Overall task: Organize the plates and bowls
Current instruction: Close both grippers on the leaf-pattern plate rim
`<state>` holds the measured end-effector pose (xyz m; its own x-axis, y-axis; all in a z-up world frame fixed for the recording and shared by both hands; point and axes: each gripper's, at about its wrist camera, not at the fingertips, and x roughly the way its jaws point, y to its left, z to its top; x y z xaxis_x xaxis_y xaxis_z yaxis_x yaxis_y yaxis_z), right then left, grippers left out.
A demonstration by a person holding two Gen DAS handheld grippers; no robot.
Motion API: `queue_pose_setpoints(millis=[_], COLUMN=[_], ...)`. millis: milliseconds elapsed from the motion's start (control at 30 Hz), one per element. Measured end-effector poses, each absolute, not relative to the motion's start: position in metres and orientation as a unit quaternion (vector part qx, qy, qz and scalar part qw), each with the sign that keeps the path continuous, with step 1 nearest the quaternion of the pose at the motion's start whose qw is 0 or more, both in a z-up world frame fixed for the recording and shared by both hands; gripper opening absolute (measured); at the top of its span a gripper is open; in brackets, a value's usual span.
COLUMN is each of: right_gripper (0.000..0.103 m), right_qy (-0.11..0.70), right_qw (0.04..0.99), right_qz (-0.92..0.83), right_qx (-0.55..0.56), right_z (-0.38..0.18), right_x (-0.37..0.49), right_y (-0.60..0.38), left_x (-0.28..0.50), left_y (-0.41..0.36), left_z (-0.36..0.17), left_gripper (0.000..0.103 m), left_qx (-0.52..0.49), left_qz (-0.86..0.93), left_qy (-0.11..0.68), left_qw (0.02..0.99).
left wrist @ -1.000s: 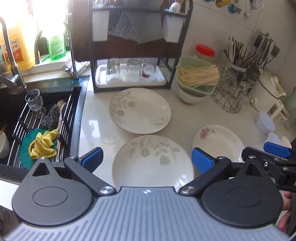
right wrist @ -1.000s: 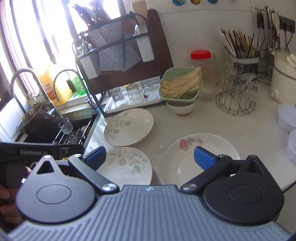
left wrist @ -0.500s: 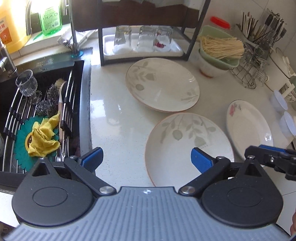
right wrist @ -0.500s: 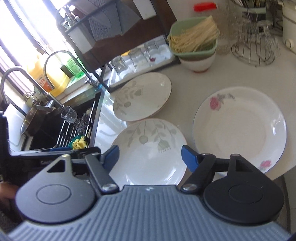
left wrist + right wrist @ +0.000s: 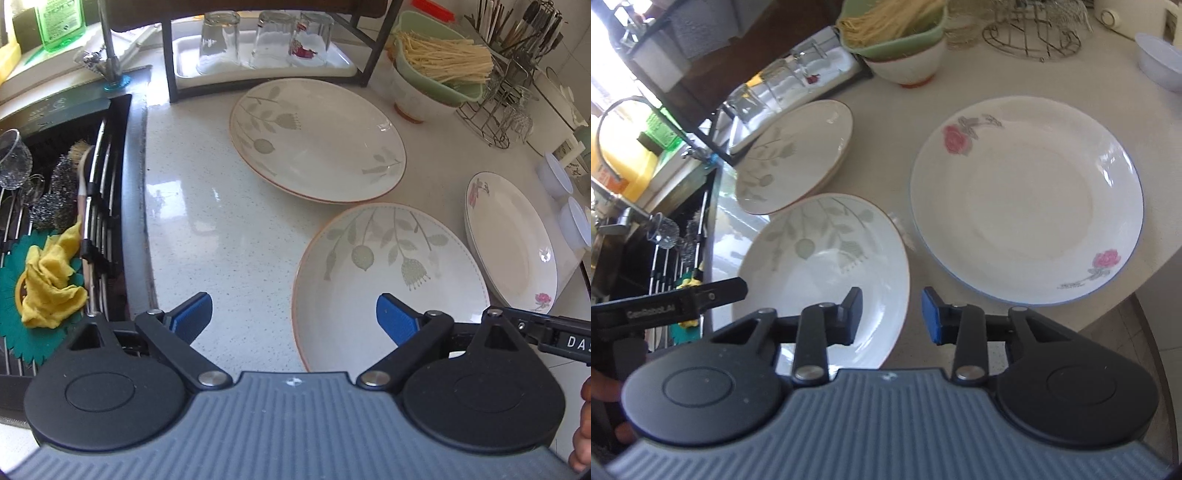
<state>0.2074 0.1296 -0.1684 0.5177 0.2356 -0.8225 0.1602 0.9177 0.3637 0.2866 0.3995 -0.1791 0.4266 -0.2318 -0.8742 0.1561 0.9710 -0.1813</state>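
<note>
Three plates lie on the pale counter. The near leaf-patterned plate is closest to both grippers. A second leaf plate sits behind it, and a rose-patterned plate lies to its right. My left gripper hovers wide over the near plate's left rim, its jaws closing slightly and touching nothing. My right gripper has its jaws closing, with that plate's right rim between them and a gap on both sides.
A sink with a wire grid, a glass, scrubbers and a yellow cloth lies left. At the back stand a dark rack over a tray of upturned glasses, a bowl with a green noodle colander and a wire stand. Small white bowls sit at the far right.
Both grippers have dropped and tilted down toward the near leaf plate, which now looms larger. The right jaws have narrowed a lot and rolled; the left jaws have stayed wide.
</note>
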Motion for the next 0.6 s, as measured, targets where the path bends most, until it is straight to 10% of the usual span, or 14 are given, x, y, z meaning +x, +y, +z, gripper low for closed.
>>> queue_pose_setpoints(millis=[333, 600], right_gripper=[0.013, 0.013], right_qy=[0.477, 0.475], right_qw=[0.851, 0.848], right_qz=[0.015, 0.034], right_qx=[0.22, 0.233], right_z=[-0.19, -0.198], right_x=[0.211, 0.211], right_y=[0.129, 0.129], left_x=[0.298, 0.306], left_y=[0.384, 0.386], left_z=[-0.195, -0.206], left_gripper=[0.066, 0.051], left_qx=[-0.032, -0.062], left_qz=[-0.15, -0.154], left_qy=[0.522, 0.533], left_qw=[0.839, 0.83])
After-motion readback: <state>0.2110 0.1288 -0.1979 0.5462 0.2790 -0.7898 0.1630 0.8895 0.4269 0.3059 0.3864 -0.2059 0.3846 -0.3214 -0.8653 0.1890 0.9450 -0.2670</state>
